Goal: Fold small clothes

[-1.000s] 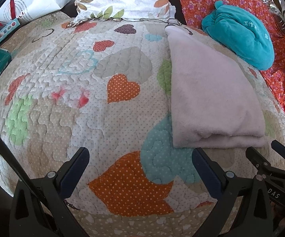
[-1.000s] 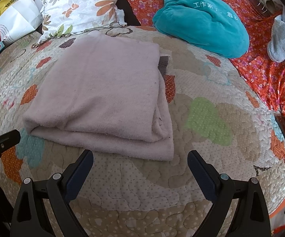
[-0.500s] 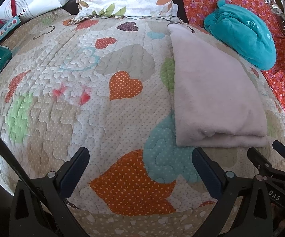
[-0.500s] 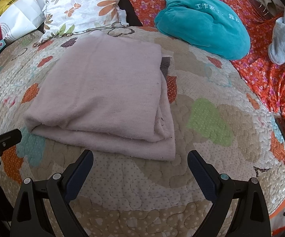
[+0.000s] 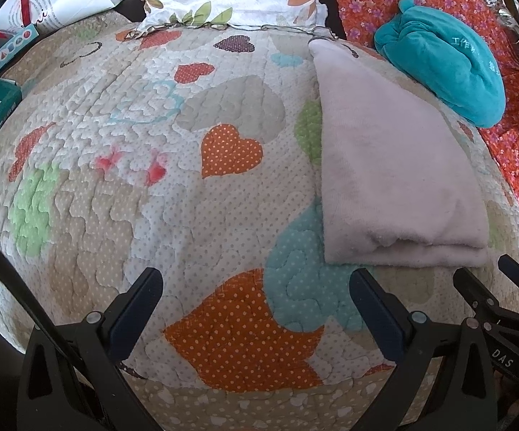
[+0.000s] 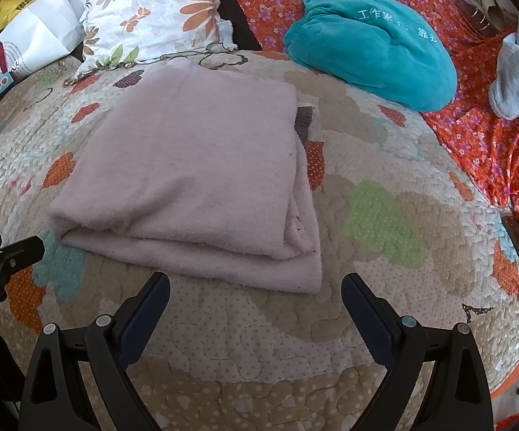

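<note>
The folded pink garment [image 6: 191, 186] lies just ahead of the right gripper [image 6: 256, 300] — nearer than the left gripper [image 5: 256, 294] — long axis running away; both spread wide, empty.

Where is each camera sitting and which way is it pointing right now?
Left wrist: on the left tool, facing forward over the heart quilt; the pink folded cloth lies right, the right tool's tips at far right.
Right wrist: on the right tool, facing the pink folded cloth head-on; the left tool's tip shows at left edge.
Shared: cloth, quilt, teal plush bundle, floral pillow. Both tools open, empty.
</note>
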`<control>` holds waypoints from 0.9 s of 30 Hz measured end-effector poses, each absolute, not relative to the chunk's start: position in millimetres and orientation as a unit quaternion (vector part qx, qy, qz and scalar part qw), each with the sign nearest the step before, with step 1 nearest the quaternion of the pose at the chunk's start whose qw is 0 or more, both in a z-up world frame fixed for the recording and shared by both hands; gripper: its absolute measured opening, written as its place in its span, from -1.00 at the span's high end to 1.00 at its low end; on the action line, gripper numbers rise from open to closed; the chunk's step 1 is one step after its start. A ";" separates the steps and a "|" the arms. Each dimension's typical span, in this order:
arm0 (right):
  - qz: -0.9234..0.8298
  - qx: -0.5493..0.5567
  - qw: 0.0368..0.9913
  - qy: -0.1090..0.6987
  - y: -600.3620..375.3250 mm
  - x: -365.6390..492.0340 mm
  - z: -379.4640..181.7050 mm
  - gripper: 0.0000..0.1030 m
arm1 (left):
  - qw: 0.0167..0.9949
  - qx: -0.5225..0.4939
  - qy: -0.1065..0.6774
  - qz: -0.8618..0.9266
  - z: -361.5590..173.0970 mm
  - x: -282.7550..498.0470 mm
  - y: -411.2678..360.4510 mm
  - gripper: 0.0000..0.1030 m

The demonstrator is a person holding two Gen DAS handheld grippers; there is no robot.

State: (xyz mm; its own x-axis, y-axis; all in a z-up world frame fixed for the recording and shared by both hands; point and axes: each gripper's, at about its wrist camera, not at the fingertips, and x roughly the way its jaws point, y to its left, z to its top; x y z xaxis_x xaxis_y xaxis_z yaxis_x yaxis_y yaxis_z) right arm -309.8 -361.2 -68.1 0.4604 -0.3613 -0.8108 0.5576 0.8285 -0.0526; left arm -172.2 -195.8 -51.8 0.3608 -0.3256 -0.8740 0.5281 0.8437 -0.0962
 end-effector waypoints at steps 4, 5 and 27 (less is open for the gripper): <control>-0.268 0.107 0.848 0.444 -359.9 -308.8 -68.5 -0.91 | 0.819 0.102 0.502 -0.258 -53.3 -171.9 -195.0 -1.00; -0.267 0.107 0.848 0.445 -359.8 -308.7 -68.6 -0.91 | 0.819 0.102 0.503 -0.258 -53.5 -171.7 -194.8 -1.00; -0.263 0.104 0.850 0.445 -354.6 -307.7 -68.3 -0.91 | 0.815 0.103 0.511 -0.252 -57.4 -169.2 -192.2 -1.00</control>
State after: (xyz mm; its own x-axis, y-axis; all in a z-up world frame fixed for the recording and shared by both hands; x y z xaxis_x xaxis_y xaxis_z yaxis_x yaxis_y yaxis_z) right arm -307.7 -354.6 -68.3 0.4653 -0.3549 -0.8109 0.5394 0.8400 -0.0581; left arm -169.2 -192.2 -57.4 0.3495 -0.3054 -0.8858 0.5168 0.8514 -0.0896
